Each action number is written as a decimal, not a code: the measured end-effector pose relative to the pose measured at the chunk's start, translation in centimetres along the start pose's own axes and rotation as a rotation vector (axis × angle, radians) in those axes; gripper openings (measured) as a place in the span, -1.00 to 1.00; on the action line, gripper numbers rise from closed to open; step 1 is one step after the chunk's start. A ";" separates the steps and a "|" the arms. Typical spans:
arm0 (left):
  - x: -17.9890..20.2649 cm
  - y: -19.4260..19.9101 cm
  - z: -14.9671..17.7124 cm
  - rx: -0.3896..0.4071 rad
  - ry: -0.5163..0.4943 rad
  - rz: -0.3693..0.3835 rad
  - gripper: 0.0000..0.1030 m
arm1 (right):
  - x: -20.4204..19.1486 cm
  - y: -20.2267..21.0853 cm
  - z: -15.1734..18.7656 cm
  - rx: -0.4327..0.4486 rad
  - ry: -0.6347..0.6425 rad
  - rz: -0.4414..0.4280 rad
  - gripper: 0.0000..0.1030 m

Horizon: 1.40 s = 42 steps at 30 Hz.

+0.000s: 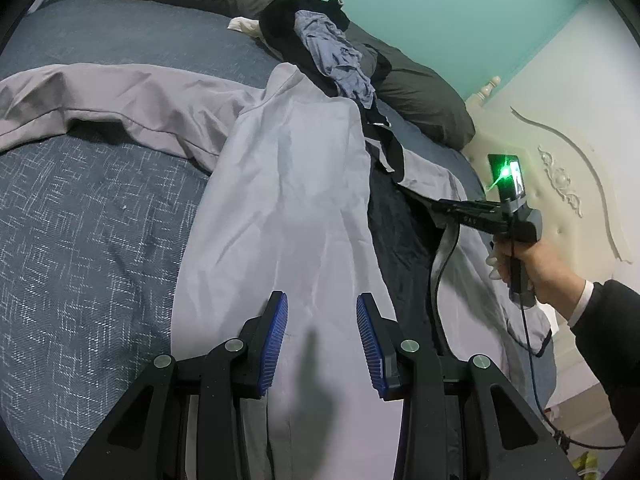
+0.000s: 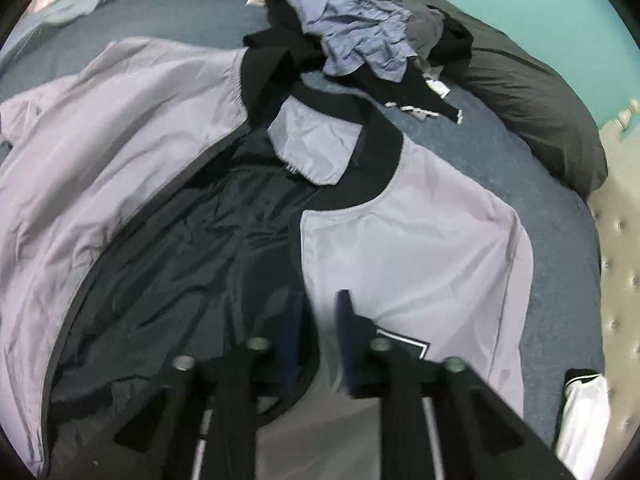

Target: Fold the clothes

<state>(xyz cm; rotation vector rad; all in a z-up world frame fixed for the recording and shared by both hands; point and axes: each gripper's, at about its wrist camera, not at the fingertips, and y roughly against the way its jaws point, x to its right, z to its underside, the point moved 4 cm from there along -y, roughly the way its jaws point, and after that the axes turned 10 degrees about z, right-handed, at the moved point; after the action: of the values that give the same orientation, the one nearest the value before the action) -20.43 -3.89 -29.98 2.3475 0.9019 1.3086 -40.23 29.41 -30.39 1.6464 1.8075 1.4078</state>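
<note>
Bed (image 1: 92,208) with blue-grey cover, teal wall behind. I see the grey jacket (image 2: 420,248) spread open mid-bed, dark lining up, black collar toward the pillow (image 2: 532,92). Heap of clothes (image 2: 352,28) near the head edge. Left tool (image 1: 322,340) wide, empty, over a sleeve. Right tool (image 2: 318,344) narrow over the jacket front; grip unclear. No legible writing.

Left wrist view: low over grey jacket (image 1: 288,208), faces up bed toward clothes pile (image 1: 320,40), dark pillow (image 1: 420,88). Right wrist view: close above same jacket's open front, blurred, same heading. Shared: jacket, pile, pillow.
</note>
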 end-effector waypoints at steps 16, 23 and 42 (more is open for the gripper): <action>-0.1 -0.6 0.5 -0.015 0.001 0.000 -0.23 | 5.5 4.8 -5.1 0.199 -0.381 -0.205 -0.95; -0.6 -0.6 0.4 -0.011 0.013 0.000 -0.23 | 1.5 -0.2 -6.4 0.094 -0.405 -0.252 -0.95; 0.0 -0.9 0.5 -0.016 0.000 0.008 -0.23 | 2.3 -0.8 -3.1 0.031 -0.476 -0.207 -0.79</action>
<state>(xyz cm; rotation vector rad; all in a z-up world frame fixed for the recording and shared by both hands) -20.35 -3.17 -30.70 2.3412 0.8796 1.3144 -43.75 30.17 -28.74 1.5848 1.6626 0.8175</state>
